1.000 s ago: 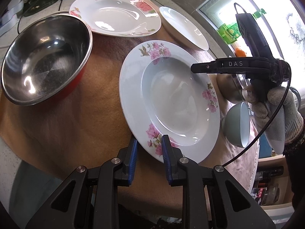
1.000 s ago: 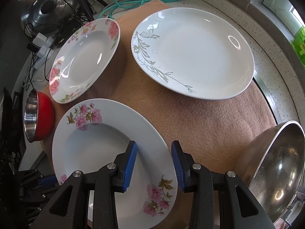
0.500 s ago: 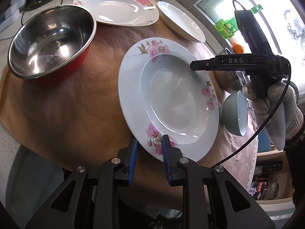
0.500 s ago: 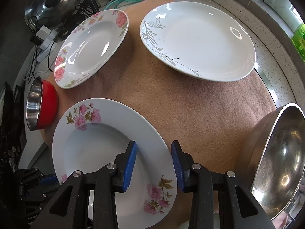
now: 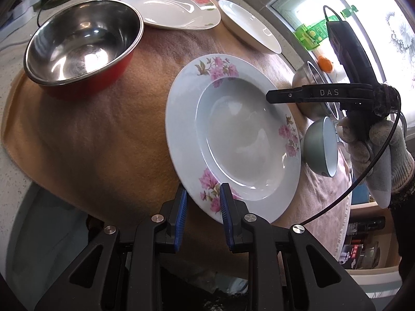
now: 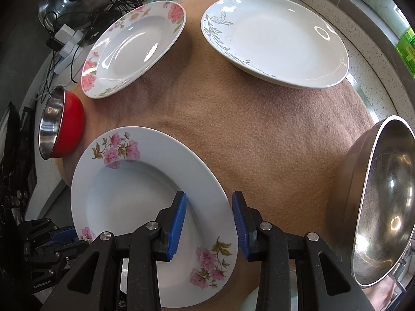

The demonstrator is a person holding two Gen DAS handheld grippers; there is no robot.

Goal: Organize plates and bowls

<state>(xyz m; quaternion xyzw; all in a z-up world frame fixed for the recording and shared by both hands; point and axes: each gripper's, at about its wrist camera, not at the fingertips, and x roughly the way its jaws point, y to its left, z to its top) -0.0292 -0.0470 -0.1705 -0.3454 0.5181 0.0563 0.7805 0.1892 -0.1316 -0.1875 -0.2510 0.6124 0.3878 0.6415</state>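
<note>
A deep plate with pink flowers (image 5: 233,134) is held just above the brown cloth (image 6: 259,129). My left gripper (image 5: 202,191) is shut on its near rim, one blue pad under the edge and one on top. My right gripper (image 6: 209,197) points almost straight down over the opposite rim. One of its pads presses inside the plate's (image 6: 124,197) well, the other against the outer edge. A gloved hand (image 5: 376,150) holds that gripper. The left gripper's blue pads (image 6: 62,235) show at the plate's far side in the right wrist view.
On the cloth stand a red bowl with a steel inside (image 5: 83,44), a second flowered plate (image 6: 135,46) and a white plate with a grey leaf pattern (image 6: 275,39). A large steel bowl (image 6: 384,197) and a small grey-green bowl (image 5: 320,147) sit to the right. Cables and a kettle lie behind.
The flowered plate kept its place between both grippers. The red bowl and the far plates slid up and to the right in both views.
</note>
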